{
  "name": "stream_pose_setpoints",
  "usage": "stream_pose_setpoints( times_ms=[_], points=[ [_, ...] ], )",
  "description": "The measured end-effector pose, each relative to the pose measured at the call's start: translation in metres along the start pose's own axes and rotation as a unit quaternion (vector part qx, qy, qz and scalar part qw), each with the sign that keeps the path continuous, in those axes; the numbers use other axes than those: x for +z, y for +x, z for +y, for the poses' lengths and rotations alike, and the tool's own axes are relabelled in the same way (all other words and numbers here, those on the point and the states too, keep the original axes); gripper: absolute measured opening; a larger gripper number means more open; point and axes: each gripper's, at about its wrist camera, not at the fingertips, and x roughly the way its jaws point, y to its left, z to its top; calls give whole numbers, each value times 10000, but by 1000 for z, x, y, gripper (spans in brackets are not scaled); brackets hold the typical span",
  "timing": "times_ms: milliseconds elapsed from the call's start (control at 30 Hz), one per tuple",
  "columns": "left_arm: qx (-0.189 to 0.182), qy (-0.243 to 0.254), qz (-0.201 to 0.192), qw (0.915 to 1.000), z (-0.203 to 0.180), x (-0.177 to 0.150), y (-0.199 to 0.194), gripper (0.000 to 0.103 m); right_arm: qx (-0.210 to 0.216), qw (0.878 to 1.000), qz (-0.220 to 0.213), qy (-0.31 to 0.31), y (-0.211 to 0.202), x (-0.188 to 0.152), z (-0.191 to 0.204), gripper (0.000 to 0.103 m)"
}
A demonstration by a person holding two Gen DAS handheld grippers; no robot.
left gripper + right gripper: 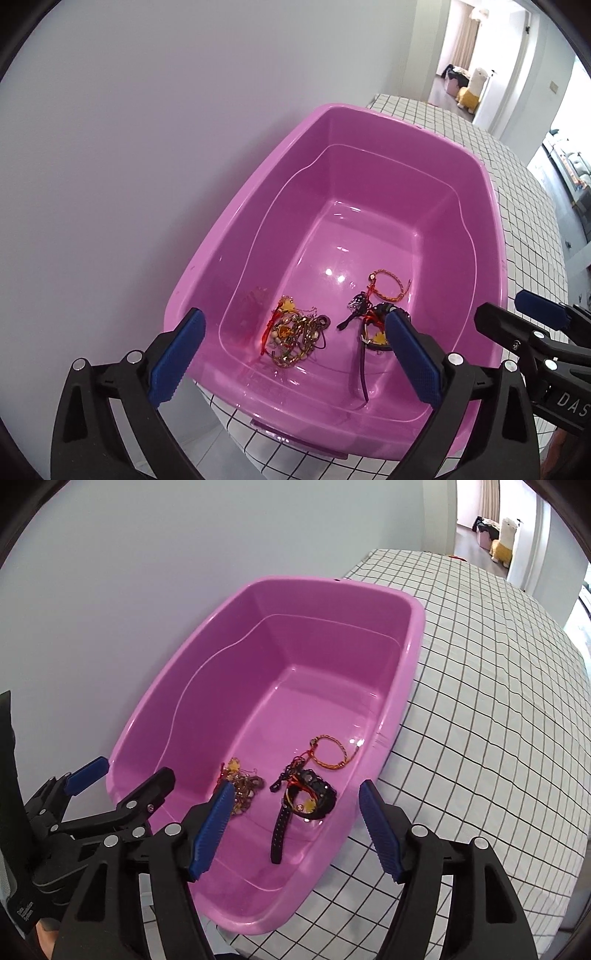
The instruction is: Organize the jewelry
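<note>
- Two clumps of jewelry sit on the floor of the pink tub in my left wrist view: a gold chain tangle with red thread nearer the left wall, and a black watch mixed with a red cord to its right.
- A braided orange bracelet lies just beyond the watch, apart from the tangle.
- My left gripper hangs over the tub's near rim, jaws spread wide, holding nothing. Part of the watch is hidden behind one pad.
- From the right wrist, same layout: chain tangle, watch with its strap trailing toward me, bracelet near the tub's right wall.
- My right gripper is also spread wide and empty, over the near end of the tub.
- Checked tablecloth beside the tub shows no jewelry in either view.
- Judgement: collecting looks done or nearly so, everything visible is in the tub. If organizing means separating pieces, the tangle and the watch/cord knot are untouched.
</note>
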Motion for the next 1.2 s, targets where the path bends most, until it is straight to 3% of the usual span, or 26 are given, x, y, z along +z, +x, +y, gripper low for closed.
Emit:
stream_pose_setpoints(
  times_ms=[467, 1200],
  points=[
    [122, -107, -11, 9999, 8, -5, -10, 96, -384, 9991, 99, -147, -7, -6, 12, 70],
    [141, -14, -78, 9999, 10, -10, -18, 96, -564, 9982, 106, -147, -14, -12, 16, 70]
  ],
)
